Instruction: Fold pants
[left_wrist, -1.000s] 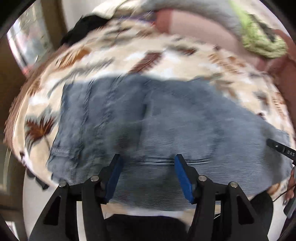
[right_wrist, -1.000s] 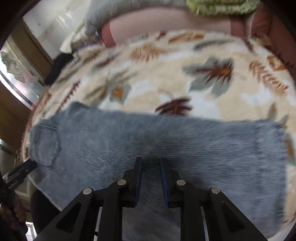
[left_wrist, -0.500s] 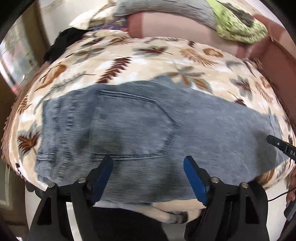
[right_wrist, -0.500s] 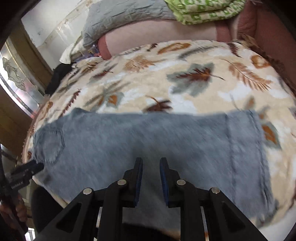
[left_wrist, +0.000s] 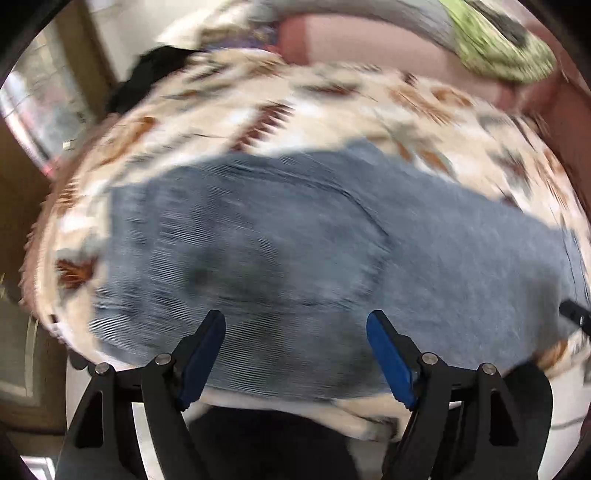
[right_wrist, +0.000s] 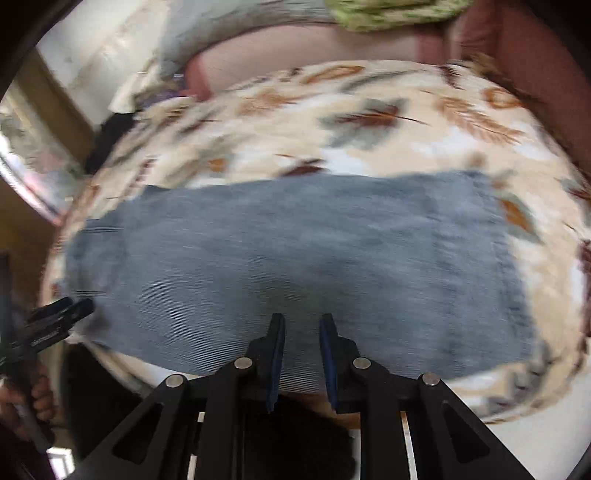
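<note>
Blue-grey corduroy pants (left_wrist: 295, 229) lie flat across a leaf-patterned blanket (left_wrist: 295, 103), with the back pocket uppermost toward the left. My left gripper (left_wrist: 295, 317) hovers over their near edge, jaws wide open with nothing between them. In the right wrist view the pants (right_wrist: 295, 251) stretch from the pocket end at the left to the hem at the right. My right gripper (right_wrist: 302, 317) hangs above the near edge at mid-length, shut and holding nothing. The left gripper (right_wrist: 62, 317) shows at the far left there, held by a hand (right_wrist: 40, 402). Both views are motion-blurred.
The blanket (right_wrist: 369, 122) covers a bed or couch with a pink cushion (left_wrist: 369, 48) along the back. A green cloth (left_wrist: 498, 48) and a grey cloth lie on that cushion. A black garment (left_wrist: 147, 74) sits at the far left corner. The near edge drops to the floor.
The left jaws have spread wider and drawn back from the pants. The right gripper has slid right along the near edge, and more of the hem end now shows.
</note>
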